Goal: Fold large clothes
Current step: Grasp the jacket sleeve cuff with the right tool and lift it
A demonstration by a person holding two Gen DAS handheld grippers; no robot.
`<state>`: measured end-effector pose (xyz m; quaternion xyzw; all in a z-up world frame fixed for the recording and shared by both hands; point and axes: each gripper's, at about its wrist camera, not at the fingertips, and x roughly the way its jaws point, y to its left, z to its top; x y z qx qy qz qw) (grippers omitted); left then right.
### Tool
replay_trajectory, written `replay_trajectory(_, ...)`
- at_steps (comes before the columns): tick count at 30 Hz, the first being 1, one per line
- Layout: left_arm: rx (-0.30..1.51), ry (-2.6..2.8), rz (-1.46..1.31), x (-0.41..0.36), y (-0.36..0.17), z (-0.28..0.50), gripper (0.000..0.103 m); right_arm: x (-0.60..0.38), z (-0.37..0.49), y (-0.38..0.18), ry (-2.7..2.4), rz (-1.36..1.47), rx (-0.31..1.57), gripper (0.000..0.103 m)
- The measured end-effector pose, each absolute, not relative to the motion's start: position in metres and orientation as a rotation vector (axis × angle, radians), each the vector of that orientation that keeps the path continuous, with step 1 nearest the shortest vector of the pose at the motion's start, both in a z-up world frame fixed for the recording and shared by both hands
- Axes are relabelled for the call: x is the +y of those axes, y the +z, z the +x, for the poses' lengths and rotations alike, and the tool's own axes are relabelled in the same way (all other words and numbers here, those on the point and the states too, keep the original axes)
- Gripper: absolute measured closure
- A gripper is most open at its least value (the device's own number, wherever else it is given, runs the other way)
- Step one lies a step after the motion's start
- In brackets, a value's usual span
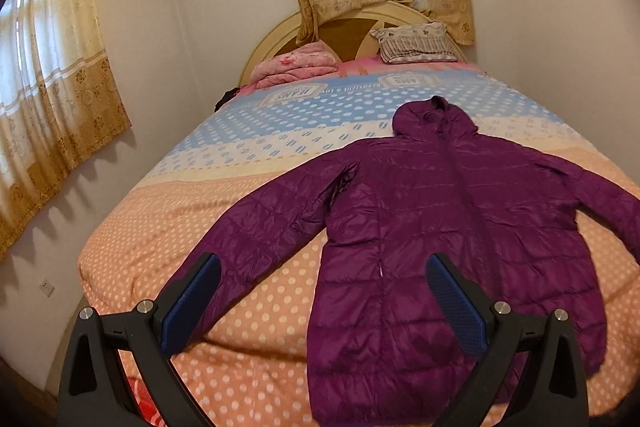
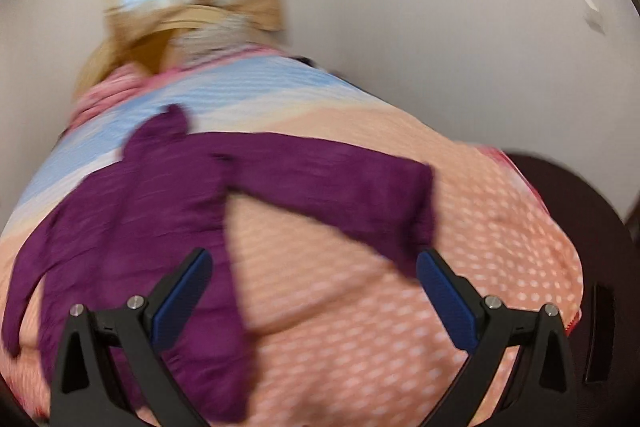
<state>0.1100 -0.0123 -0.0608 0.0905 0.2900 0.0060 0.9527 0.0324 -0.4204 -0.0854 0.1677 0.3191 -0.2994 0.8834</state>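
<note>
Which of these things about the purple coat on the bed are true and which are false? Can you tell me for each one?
1. The purple coat lies spread out on the bed with its sleeves out to the sides. True.
2. The left gripper is squeezing a sleeve. False: its fingers are wide open and hold nothing.
3. The coat has a hood pointing toward the pillows. True.
4. The right gripper is shut. False: it is open, with nothing between its fingers.
5. The bed cover is plain white. False: it is orange and blue with dots.
</note>
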Motion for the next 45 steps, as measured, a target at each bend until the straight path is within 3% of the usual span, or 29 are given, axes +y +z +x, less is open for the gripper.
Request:
replay_trajectory(9, 0.613, 0.012, 0.208, -0.038, -0.079, 0.185, 0.001, -0.505, 0.059, -0.118, -0.715, 0.434, 0.752, 0.000)
replay_trajectory(10, 0.622, 0.012, 0.213, -0.042, -0.081, 0.192, 0.001, -0.507, 0.063, -0.123, -0.701, 0.441, 0.771, 0.006)
replay_trajectory(12, 0.634, 0.002, 0.219, -0.048, -0.084, 0.200, 0.001, -0.507, 0.071, -0.134, -0.638, 0.463, 0.828, 0.031)
replay_trajectory(13, 0.636, 0.003, 0.225, -0.051, -0.085, 0.203, 0.001, -0.508, 0.071, -0.137, -0.626, 0.467, 0.842, 0.058)
replay_trajectory(14, 0.636, 0.000, 0.228, -0.052, -0.086, 0.204, 0.001, -0.507, 0.073, -0.140, -0.622, 0.469, 0.852, 0.078)
replay_trajectory(17, 0.639, 0.009, 0.248, -0.051, -0.090, 0.210, 0.001, -0.504, 0.065, -0.135, -0.594, 0.470, 0.823, 0.087)
replay_trajectory(32, 0.631, 0.119, 0.214, -0.013, -0.096, 0.267, 0.001, -0.440, 0.151, -0.045, -0.370, 0.356, 0.684, 0.091)
replay_trajectory(45, 0.660, 0.194, 0.242, 0.017, -0.120, 0.300, 0.001, -0.294, 0.280, -0.044, -0.079, 0.214, 0.688, 0.092)
